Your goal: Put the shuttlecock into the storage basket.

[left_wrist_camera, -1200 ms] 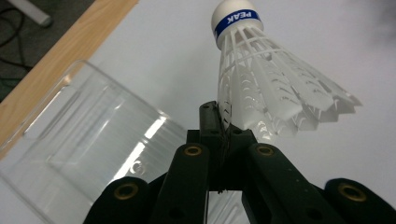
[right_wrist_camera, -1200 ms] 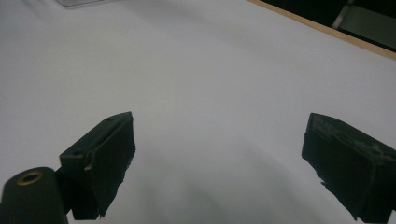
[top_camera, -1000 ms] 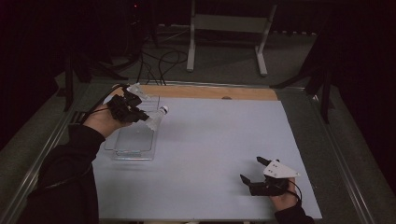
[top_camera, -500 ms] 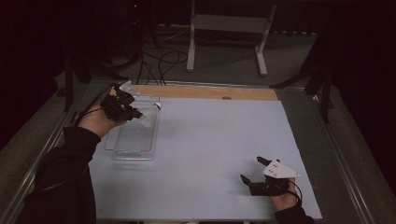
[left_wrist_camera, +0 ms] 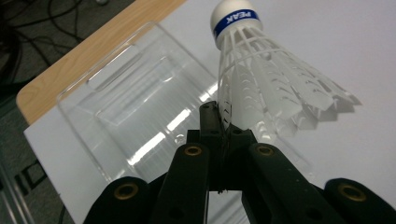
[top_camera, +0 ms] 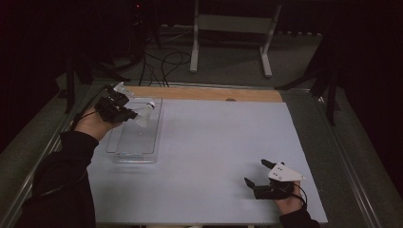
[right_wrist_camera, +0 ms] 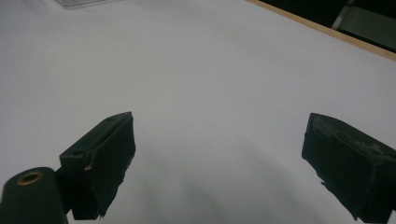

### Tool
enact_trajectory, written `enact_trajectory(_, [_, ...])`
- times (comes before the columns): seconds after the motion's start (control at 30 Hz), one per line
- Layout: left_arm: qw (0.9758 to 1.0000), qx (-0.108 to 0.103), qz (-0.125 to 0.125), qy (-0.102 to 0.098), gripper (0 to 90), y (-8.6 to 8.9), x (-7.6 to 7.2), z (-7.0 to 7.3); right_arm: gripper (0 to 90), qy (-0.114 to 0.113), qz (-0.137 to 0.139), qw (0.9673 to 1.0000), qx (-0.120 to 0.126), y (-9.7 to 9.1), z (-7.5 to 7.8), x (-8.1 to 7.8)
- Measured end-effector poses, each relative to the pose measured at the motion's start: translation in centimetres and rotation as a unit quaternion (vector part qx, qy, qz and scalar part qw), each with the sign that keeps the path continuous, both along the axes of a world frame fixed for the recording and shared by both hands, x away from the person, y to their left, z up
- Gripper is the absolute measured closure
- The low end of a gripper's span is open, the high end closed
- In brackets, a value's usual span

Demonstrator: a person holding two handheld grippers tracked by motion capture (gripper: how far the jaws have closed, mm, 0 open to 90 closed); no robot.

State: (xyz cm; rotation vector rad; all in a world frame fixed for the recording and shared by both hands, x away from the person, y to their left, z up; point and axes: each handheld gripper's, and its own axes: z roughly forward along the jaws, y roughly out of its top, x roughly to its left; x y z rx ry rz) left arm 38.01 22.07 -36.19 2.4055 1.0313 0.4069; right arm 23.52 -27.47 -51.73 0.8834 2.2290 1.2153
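A white shuttlecock [left_wrist_camera: 261,84] with a blue band around its cork hangs over a clear plastic tray [left_wrist_camera: 135,107]. My left gripper [left_wrist_camera: 219,119] is shut on the rim of its skirt, cork pointing away from me. From above, the left gripper [top_camera: 124,113] holds the shuttlecock [top_camera: 144,113] above the far end of the tray [top_camera: 135,154] at the table's left. My right gripper [top_camera: 256,173] rests near the front right of the table, jaws wide apart. In its own view the right gripper [right_wrist_camera: 219,163] has only bare white surface between its pads.
The table has a white top [top_camera: 214,142] with a wooden strip [top_camera: 209,94] along its far edge. Beyond it stand a metal frame [top_camera: 233,38] and cables [top_camera: 161,61] on the dark floor. Metal rails [top_camera: 351,156] run along both sides.
My left hand has carried the shuttlecock a little toward the far left, over the tray's far end. The right gripper has stayed where it was.
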Motion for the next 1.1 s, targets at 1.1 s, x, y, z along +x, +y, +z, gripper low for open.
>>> enact_trajectory(1.1, [0.9948, -0.028, 0.098, 0.009, 90.0, -0.4, 1.5, -7.0, 9.5, 0.002, 0.001, 1.0, -0.004, 0.0, -0.1, 0.0])
